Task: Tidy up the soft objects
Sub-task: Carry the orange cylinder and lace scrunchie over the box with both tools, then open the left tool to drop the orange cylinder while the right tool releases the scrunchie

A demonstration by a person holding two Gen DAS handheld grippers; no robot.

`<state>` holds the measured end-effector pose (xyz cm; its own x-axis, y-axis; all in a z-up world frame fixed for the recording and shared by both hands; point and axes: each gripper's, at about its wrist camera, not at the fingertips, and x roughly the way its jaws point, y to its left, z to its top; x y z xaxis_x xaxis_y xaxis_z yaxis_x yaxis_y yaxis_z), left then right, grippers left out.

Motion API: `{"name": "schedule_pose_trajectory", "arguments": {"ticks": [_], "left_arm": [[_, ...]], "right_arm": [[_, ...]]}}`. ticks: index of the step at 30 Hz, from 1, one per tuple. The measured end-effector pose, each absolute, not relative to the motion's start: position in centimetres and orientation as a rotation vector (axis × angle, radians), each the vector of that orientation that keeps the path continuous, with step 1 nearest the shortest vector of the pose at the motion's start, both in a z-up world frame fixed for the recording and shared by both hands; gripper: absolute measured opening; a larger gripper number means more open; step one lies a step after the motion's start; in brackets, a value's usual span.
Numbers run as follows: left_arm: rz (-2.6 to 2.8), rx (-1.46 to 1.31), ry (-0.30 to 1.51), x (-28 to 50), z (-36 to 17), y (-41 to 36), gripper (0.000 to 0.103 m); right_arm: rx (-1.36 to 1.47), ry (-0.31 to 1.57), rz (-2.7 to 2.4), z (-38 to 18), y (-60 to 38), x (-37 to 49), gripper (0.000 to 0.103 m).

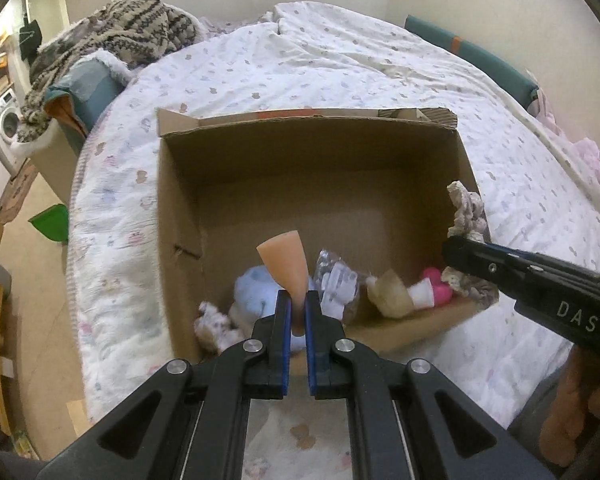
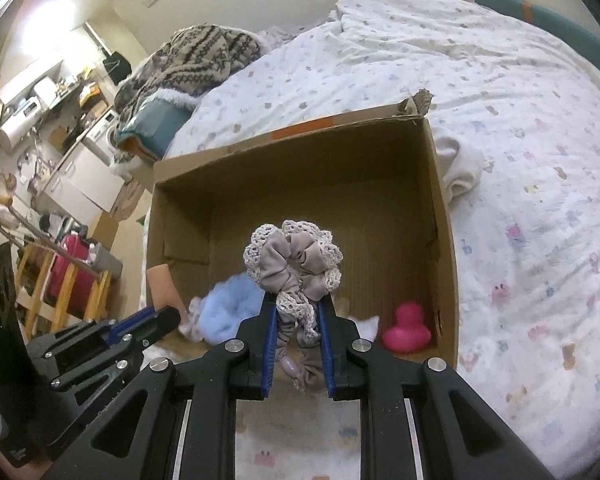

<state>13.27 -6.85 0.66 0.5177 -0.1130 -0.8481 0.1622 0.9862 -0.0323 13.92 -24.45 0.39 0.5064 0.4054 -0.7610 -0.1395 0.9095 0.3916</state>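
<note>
Tongs [image 1: 298, 300] pinch smooth peach wedge [image 1: 286, 262]; others [image 2: 298, 312] clamp lacy scrunchie [image 2: 294, 258]

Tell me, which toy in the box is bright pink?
The rubber duck, in the cardboard box's near right corner. The fluffy toy beside it is pale blue.

The bed [image 1: 380, 64] is covered with a white quilt [image 2: 520, 128] printed all over with small pastel animals. An open cardboard box [image 1: 180, 216] sits directly on the quilt near the bed's near edge, its flaps up. Just beside the box's right wall lies a folded cream cloth [image 2: 460, 168]. At the far left end a brown-and-cream patterned knit blanket [image 1: 132, 28] is heaped over a teal cushion [image 1: 88, 84]
</note>
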Motion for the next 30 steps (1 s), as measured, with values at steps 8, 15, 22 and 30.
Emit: {"name": "schedule_pose_trajectory", "arguments": {"ticks": [8, 15, 22, 30], "left_arm": [[-0.209, 0.046, 1.068, 15.4, -2.1, -8.5, 0.006], [-0.224, 0.079, 1.087, 15.8, -3.7, -9.8, 0.006], [-0.220, 0.093, 1.096, 15.8, -4.4, -10.1, 0.013], [-0.181, 0.079, 1.086, 15.3, -3.7, -9.4, 0.042]], "right_arm": [[0.400, 1.038, 0.338, -2.6, -25.5, 15.2, 0.021], [0.404, 1.120, 0.323, -4.7, -25.0, 15.8, 0.021], [0.425, 1.166, 0.346, -5.8, -24.3, 16.0, 0.021], [0.444, 1.156, 0.357, -5.7, -24.9, 15.8, 0.021]]}}
